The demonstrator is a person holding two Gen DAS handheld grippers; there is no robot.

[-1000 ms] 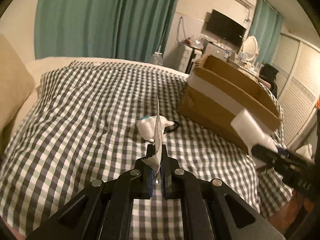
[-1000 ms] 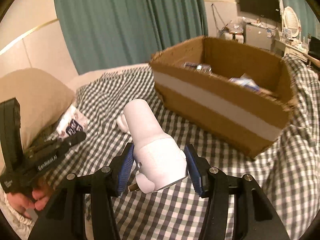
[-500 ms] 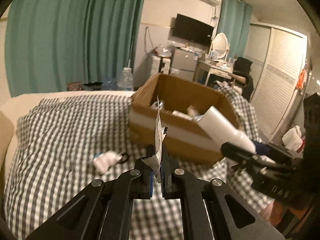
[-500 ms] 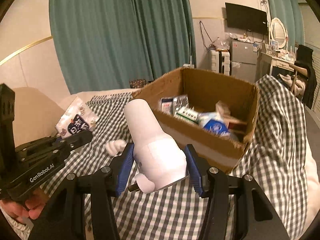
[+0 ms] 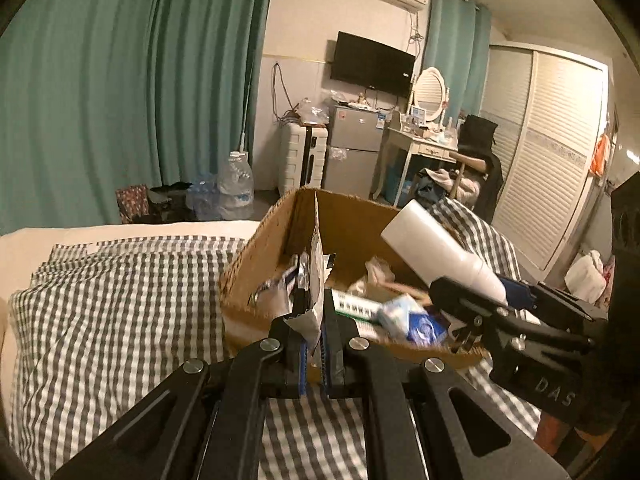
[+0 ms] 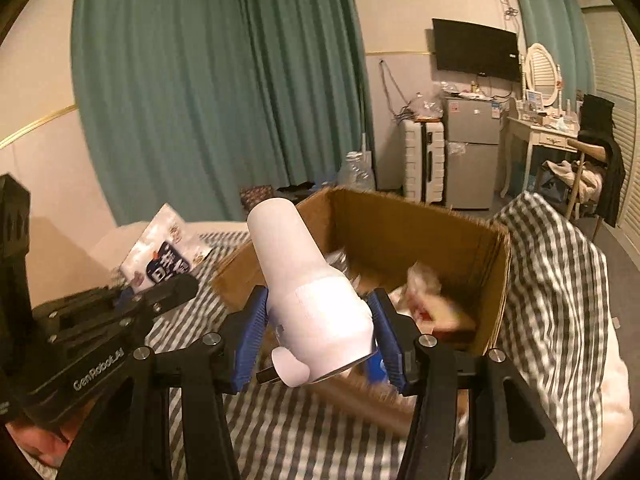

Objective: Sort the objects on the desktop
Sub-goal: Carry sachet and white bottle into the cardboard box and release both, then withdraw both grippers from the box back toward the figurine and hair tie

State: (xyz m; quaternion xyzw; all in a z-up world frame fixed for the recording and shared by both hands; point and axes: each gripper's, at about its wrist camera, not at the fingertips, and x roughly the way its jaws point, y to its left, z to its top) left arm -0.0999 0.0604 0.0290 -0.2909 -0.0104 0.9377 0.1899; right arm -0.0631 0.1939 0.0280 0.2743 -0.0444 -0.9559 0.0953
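My left gripper (image 5: 315, 316) is shut on a flat snack packet (image 5: 317, 264), held edge-on in the left wrist view; its printed face shows in the right wrist view (image 6: 164, 256). My right gripper (image 6: 316, 320) is shut on a white bottle (image 6: 308, 300), which points up and away. The bottle also shows in the left wrist view (image 5: 436, 256), over the near right side of the box. An open cardboard box (image 5: 348, 216) with several items inside sits on the checked bedcover just ahead of both grippers; it also shows in the right wrist view (image 6: 420, 224).
The checked bedcover (image 5: 120, 300) stretches left of the box. Behind the bed are teal curtains (image 5: 120, 100), water bottles (image 5: 236, 188) on the floor, a white suitcase (image 5: 304, 164), a small fridge (image 5: 356, 148) and a dressing table (image 5: 424, 144).
Both grippers have risen and moved toward the box, which now lies close below and ahead. The small white object on the bedcover has left the left wrist view. Both grips are unchanged.
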